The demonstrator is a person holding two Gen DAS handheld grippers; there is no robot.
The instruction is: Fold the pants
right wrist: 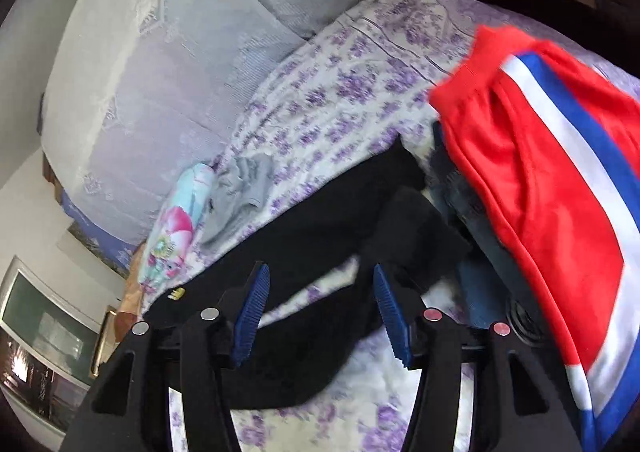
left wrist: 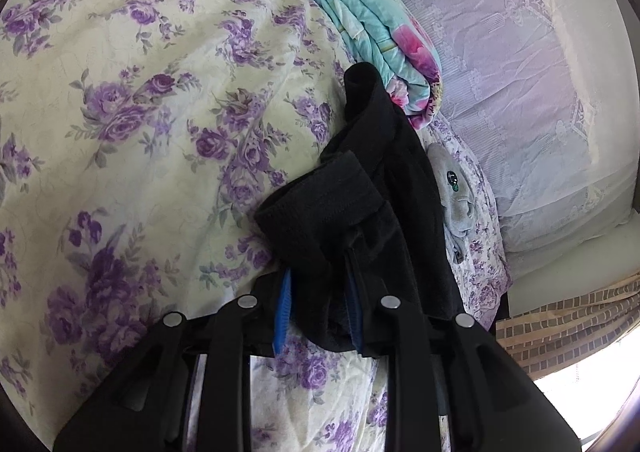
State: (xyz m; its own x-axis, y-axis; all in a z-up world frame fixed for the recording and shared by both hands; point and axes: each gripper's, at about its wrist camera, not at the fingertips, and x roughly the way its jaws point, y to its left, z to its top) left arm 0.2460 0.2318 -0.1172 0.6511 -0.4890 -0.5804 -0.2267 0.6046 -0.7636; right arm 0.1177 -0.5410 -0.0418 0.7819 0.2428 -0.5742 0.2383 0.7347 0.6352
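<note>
The black pants [left wrist: 384, 156] lie on a bed sheet with purple flowers [left wrist: 140, 92]. In the left wrist view a thick folded part with the ribbed waistband is bunched between the blue pads, and my left gripper [left wrist: 318, 276] is shut on it. The rest trails away toward the quilt. In the right wrist view the black pants [right wrist: 328, 224] stretch across the sheet [right wrist: 320, 100] just beyond my right gripper [right wrist: 320, 272]. It is open, with black cloth and bare sheet showing between its blue pads [right wrist: 256, 304], which do not press on the cloth.
A folded turquoise and pink quilt [left wrist: 360, 12] and a grey garment [left wrist: 456, 192] lie by the lace-covered pillow [left wrist: 520, 72]. Red shorts with white and blue stripes [right wrist: 540, 172] rest on dark jeans [right wrist: 472, 212] at the right. A checked curtain [left wrist: 560, 332] hangs past the bed's edge.
</note>
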